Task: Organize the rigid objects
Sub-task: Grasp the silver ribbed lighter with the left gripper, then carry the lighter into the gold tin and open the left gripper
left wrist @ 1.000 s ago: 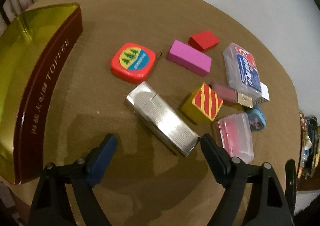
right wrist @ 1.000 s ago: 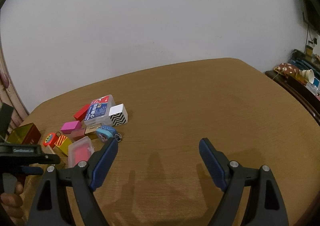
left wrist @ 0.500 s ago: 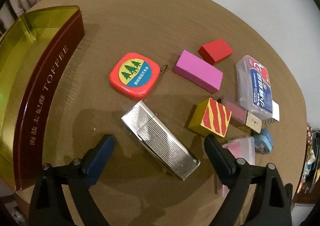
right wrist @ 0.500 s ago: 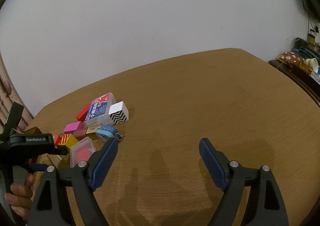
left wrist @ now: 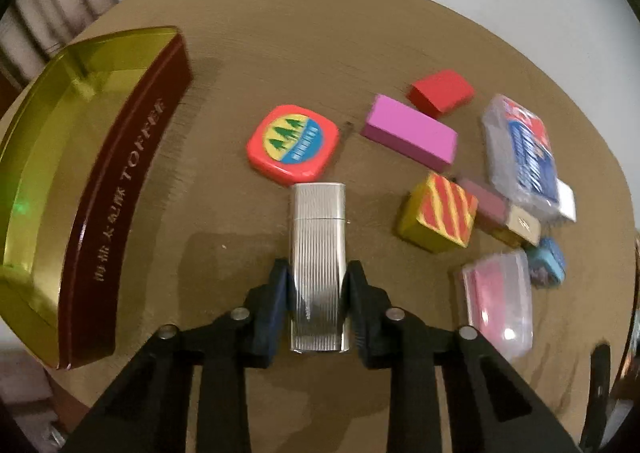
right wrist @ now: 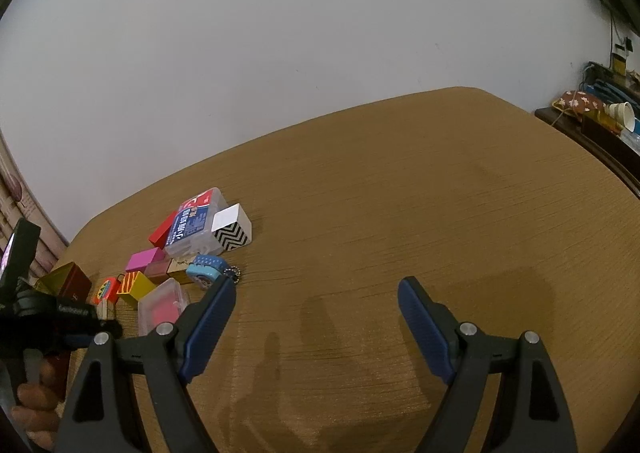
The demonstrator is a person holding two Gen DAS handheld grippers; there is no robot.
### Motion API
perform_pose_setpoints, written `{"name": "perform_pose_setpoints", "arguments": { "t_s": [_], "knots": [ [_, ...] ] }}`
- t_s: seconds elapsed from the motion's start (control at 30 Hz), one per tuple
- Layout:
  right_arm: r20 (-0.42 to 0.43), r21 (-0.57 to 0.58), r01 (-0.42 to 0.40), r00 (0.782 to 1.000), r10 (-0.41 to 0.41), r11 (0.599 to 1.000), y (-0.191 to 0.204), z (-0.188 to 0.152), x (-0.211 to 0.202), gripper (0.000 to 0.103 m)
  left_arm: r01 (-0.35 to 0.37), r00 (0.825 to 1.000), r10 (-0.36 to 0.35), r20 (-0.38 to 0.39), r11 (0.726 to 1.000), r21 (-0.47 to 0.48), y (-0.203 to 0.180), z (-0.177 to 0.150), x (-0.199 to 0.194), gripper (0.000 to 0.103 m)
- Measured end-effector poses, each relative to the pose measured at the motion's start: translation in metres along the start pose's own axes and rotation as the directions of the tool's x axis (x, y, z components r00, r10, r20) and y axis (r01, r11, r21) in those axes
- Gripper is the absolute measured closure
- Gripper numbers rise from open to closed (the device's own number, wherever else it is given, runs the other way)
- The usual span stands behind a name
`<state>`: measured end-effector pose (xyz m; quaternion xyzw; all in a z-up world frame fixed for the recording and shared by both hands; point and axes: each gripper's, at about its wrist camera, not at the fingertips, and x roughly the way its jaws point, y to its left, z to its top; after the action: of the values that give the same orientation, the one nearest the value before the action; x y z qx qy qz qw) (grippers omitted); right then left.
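My left gripper (left wrist: 318, 277) is shut on a ribbed silver metal case (left wrist: 318, 249) that points straight ahead between the blue pads. Beyond it lie a red tape measure (left wrist: 293, 145), a pink block (left wrist: 410, 131), a red block (left wrist: 441, 93), a yellow block with red stripes (left wrist: 440, 213), a clear card box with a blue label (left wrist: 520, 157) and a clear box with pink inside (left wrist: 498, 301). An open gold and maroon toffee tin (left wrist: 120, 189) stands at the left. My right gripper (right wrist: 316, 305) is open and empty over bare table, right of the pile (right wrist: 192, 249).
A small blue tape measure (left wrist: 548, 261) and a tan and pink block (left wrist: 500, 213) lie at the right of the pile. A black and white zigzag block (right wrist: 232, 233) stands at its far side. A dark sideboard with clutter (right wrist: 600, 125) is off the table's right edge.
My left gripper has moved forward and closed on the silver case, which turned from diagonal to straight ahead. The right gripper has stayed open and tilted a little.
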<state>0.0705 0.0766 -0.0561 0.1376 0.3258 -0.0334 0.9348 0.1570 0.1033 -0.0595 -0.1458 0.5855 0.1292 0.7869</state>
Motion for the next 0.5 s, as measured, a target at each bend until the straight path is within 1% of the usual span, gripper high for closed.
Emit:
{"name": "perform_pose_setpoints", "arguments": {
  "t_s": [0.03,0.07,0.1,0.17,0.23,0.27,0.3,0.33,0.4,0.47,0.5],
  "knots": [
    [-0.003,0.004,0.003,1.0,-0.003,1.0,-0.001,0.0,0.001,0.017,0.011,1.0,-0.011,-0.003,1.0,0.021,0.012,-0.006,-0.004,0.077],
    [-0.007,0.009,0.004,1.0,-0.004,1.0,-0.002,0.0,0.002,0.017,0.019,1.0,-0.019,0.001,0.998,0.059,0.031,-0.003,-0.002,0.077],
    [-0.011,0.016,0.002,1.0,-0.002,1.0,-0.003,0.0,0.002,0.017,0.014,1.0,-0.015,0.011,0.996,0.083,0.033,0.0,-0.003,0.077],
    [-0.011,0.026,0.001,1.0,-0.001,1.0,-0.005,0.0,0.003,0.017,0.011,0.999,-0.017,0.044,0.991,0.136,0.052,0.003,-0.011,0.078],
    [-0.007,0.031,0.0,1.0,0.0,1.0,-0.005,0.0,0.002,0.017,0.022,0.997,-0.036,0.071,0.982,0.186,0.072,0.012,-0.025,0.077],
    [-0.005,0.031,0.001,1.0,-0.001,1.0,-0.006,-0.001,0.002,0.017,0.024,0.996,-0.04,0.077,0.98,0.195,0.078,0.023,-0.026,0.077],
    [-0.005,0.031,0.003,1.0,-0.003,1.0,-0.005,-0.001,0.002,0.017,0.024,0.996,-0.042,0.085,0.98,0.198,0.072,0.036,-0.025,0.077],
    [-0.007,0.03,0.003,1.0,-0.003,1.0,-0.006,-0.001,0.001,0.017,0.027,0.994,-0.048,0.099,0.979,0.201,0.085,0.04,-0.035,0.077],
    [-0.011,0.029,0.006,1.0,-0.005,1.0,-0.006,-0.001,0.002,0.017,0.017,0.989,-0.047,0.138,0.978,0.207,0.124,0.062,-0.059,0.077],
    [-0.013,0.028,0.01,1.0,-0.01,1.0,-0.005,-0.001,0.003,0.017,-0.014,0.984,-0.022,0.177,0.98,0.199,0.152,0.1,-0.07,0.077],
    [-0.013,0.028,0.01,1.0,-0.009,1.0,-0.006,-0.001,0.002,0.017,-0.027,0.982,-0.011,0.189,0.98,0.197,0.173,0.114,-0.075,0.077]
  ]
}}
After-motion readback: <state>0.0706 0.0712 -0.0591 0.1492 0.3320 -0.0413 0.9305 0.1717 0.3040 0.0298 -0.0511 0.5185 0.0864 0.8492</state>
